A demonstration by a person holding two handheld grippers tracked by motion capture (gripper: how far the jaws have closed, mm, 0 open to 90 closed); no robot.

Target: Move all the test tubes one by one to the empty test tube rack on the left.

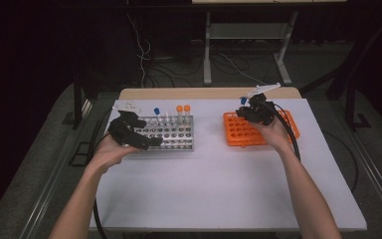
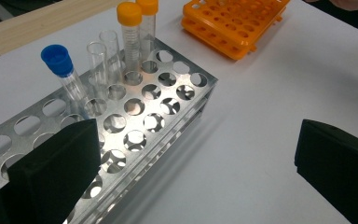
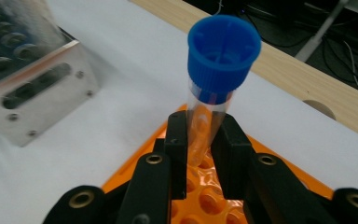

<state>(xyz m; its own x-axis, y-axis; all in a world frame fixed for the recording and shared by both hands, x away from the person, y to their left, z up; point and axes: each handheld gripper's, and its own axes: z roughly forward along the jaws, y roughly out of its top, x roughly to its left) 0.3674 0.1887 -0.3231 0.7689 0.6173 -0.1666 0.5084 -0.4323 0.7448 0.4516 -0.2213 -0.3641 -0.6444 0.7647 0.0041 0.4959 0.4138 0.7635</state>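
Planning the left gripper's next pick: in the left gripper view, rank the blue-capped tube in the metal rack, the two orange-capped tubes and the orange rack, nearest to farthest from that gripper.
1. Blue-capped tube, left end of the metal rack.
2. Orange-capped tubes, at the rack's far corner.
3. Orange rack, beyond, across the table.

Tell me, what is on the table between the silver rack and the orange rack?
Nothing. In the high view, bare white table separates the silver rack from the orange rack. The left gripper view shows that same bare stretch.
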